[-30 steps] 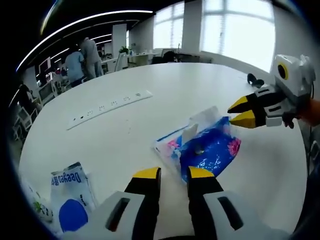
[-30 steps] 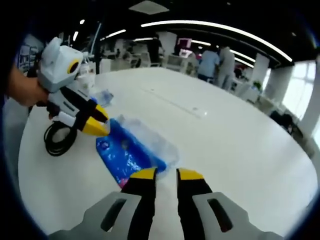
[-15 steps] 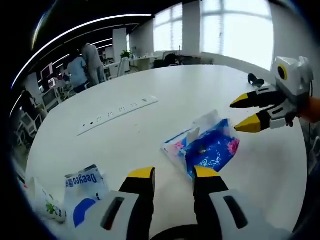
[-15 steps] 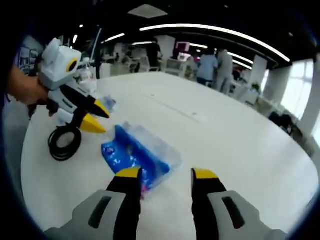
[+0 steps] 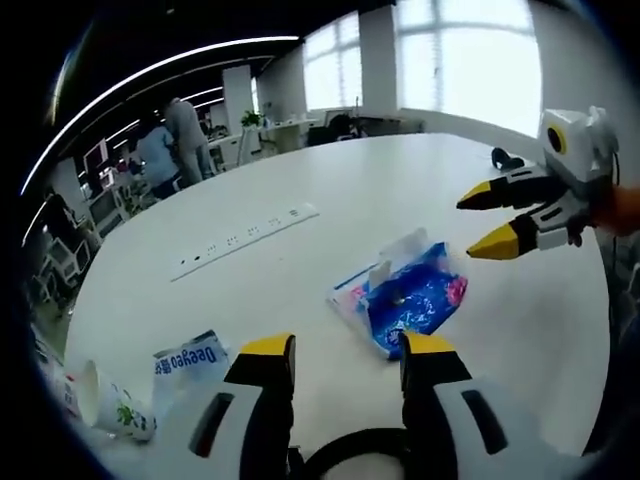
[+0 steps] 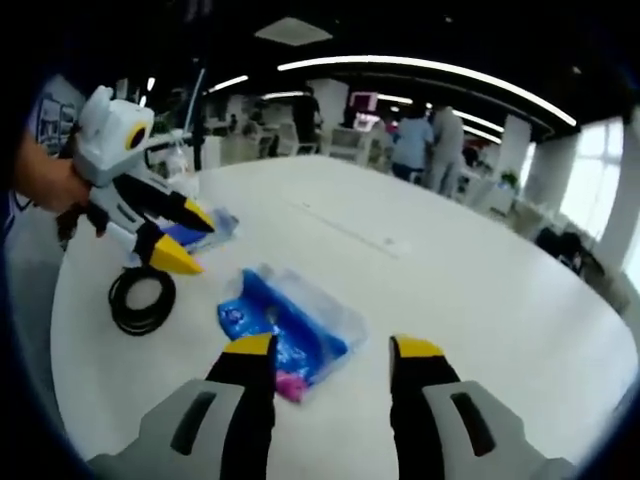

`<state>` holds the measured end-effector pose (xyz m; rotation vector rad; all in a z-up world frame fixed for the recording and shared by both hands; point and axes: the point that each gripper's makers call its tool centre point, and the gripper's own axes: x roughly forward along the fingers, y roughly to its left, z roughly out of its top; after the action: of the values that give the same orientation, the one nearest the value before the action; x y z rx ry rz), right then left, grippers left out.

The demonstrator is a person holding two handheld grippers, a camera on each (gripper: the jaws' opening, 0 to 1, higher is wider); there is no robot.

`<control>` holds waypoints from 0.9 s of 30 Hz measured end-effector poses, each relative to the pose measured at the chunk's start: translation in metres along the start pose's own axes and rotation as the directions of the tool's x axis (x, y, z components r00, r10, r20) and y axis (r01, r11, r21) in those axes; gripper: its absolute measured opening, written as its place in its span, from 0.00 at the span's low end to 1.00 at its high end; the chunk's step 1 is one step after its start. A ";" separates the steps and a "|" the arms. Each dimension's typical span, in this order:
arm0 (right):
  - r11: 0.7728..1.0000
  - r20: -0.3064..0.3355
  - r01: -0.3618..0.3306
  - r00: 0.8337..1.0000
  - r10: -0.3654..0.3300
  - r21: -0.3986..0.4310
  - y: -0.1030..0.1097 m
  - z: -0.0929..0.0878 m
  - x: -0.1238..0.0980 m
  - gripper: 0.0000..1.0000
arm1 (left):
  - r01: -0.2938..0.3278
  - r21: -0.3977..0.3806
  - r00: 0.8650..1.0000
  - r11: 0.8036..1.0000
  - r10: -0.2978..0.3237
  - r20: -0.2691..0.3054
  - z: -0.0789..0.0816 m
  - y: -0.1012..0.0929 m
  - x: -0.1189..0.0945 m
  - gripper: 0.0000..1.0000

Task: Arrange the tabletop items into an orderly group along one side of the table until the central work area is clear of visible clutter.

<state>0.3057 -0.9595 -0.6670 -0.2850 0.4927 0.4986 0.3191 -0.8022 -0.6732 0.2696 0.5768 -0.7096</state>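
**Both claws released above the blue tissue pack**

Near the centre of the left gripper view I see the blue tissue pack [image 5: 408, 295] lying flat on the white table [image 5: 300, 190], just beyond my left gripper [image 5: 343, 352], whose jaws are spread and hold nothing. My right gripper [image 6: 332, 348] is parted too (also empty), with the pack at mid-frame. At lower left of the left gripper view lie a paper cup [image 5: 108, 408] and a white-blue packet [image 5: 188, 362]. A black cable coil [image 6: 142, 299] sits left in the right gripper view.
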 end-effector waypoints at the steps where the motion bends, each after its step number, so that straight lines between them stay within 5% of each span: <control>1: 1.000 0.003 0.000 1.000 0.000 -0.001 0.002 0.002 -0.002 0.42 | -0.005 0.004 1.000 1.000 0.005 0.002 0.001 0.002 -0.003 0.41; 27: 1.000 0.082 -0.013 0.997 0.013 -0.004 0.036 0.033 -0.017 0.45 | -0.059 0.026 0.998 0.998 0.059 0.016 -0.004 0.026 -0.053 0.44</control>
<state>0.2866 -0.9235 -0.6349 -0.2640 0.4145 0.5215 0.3024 -0.7534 -0.6444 0.3047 0.5428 -0.6620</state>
